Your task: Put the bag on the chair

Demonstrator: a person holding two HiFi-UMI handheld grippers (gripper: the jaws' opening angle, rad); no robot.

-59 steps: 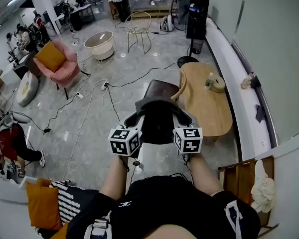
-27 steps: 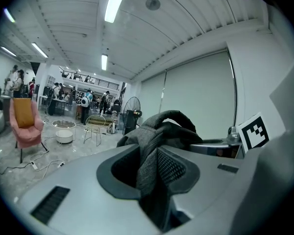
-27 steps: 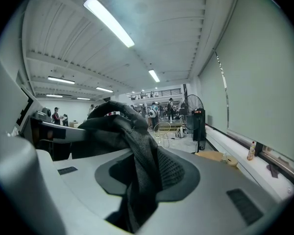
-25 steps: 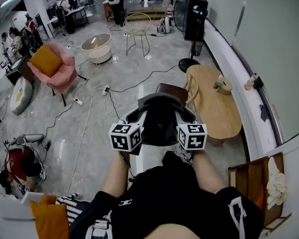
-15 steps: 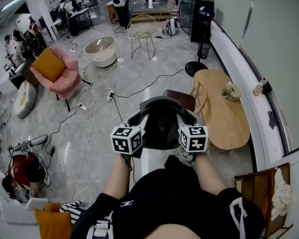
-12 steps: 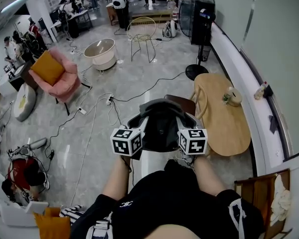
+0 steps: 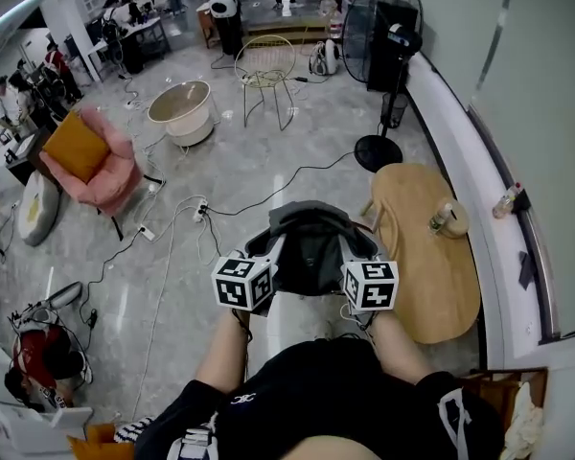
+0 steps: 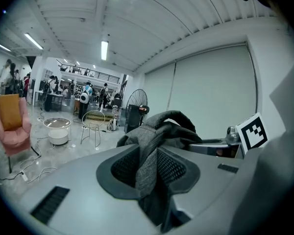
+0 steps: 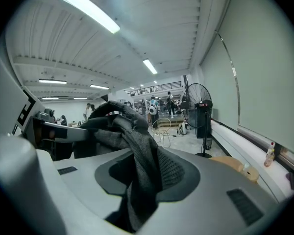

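Note:
A dark grey fabric bag (image 7: 310,242) hangs in front of me between the two grippers, over the grey floor. My left gripper (image 7: 268,249) is shut on a fold of the bag at its left side. In the left gripper view the cloth (image 8: 159,126) is pinched between the jaws of the left gripper (image 8: 149,173). My right gripper (image 7: 351,249) is shut on the bag's right side, and in the right gripper view that grey fabric (image 9: 121,124) runs down between the jaws of the right gripper (image 9: 141,180). A pink armchair (image 7: 101,175) with an orange cushion stands far left. A wire chair (image 7: 264,70) stands ahead.
A light wooden table (image 7: 424,266) with a small pot lies close on the right, along a low white ledge (image 7: 489,190). A standing fan (image 7: 376,41) is ahead right. Cables and a power strip (image 7: 196,209) trail over the floor at left. A round white table (image 7: 180,111) stands ahead left.
The bag stays gripped in both grippers. The view has moved on across the room: the wooden table now sits closer at the right, and the brown seat seen beyond the bag no longer shows.

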